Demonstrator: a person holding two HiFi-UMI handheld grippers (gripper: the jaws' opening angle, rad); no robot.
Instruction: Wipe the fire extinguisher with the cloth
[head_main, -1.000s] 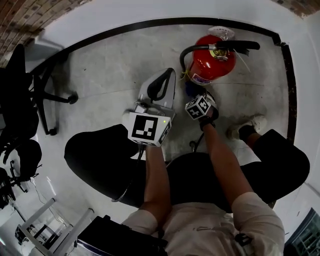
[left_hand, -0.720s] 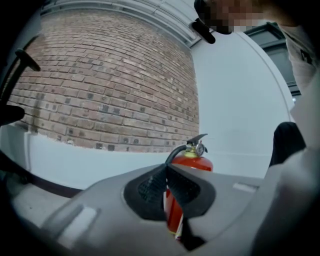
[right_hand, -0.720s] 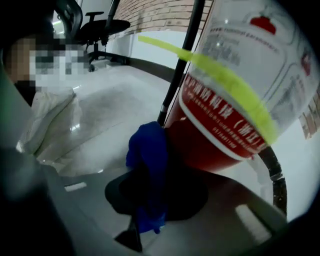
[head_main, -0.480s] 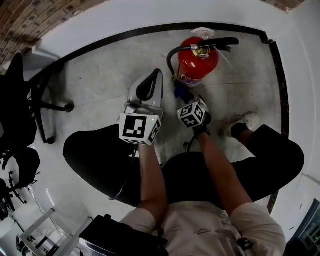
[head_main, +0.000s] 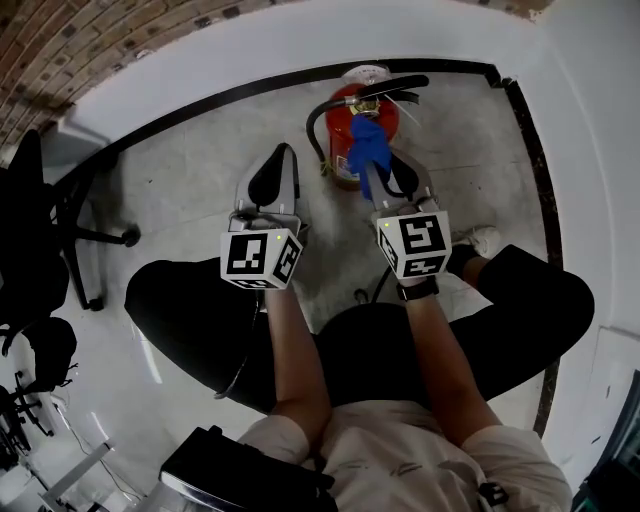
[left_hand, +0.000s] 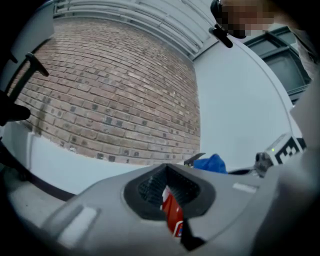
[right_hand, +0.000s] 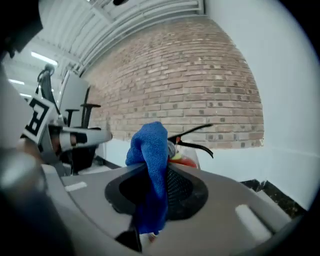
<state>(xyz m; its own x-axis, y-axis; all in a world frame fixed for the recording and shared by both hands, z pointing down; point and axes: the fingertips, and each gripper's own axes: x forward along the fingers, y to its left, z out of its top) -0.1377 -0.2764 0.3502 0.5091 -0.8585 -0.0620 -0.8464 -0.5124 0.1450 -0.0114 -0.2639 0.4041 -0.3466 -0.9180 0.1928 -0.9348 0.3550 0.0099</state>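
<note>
Grey floor under a white wall. The right claw, clamped on the blue cloth, has risen from the base of the red fire extinguisher to its top. The left claw is closed and empty, just left of it.

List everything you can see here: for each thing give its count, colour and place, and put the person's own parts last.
fire extinguisher: one, red with black hose and handle, standing on the floor by the white wall.
cloth: one, blue, against the extinguisher's top.
office chair: at least one, black, at the left edge.
brick wall: one, brown, upper left.
floor: grey, with a black strip along the wall.
shoe: one, white, right of the extinguisher.
left gripper: one, grey, jaws together and empty, left of the extinguisher.
right gripper: one, grey, clamped on the cloth.
forearms: two, bare, behind the grippers.
</note>
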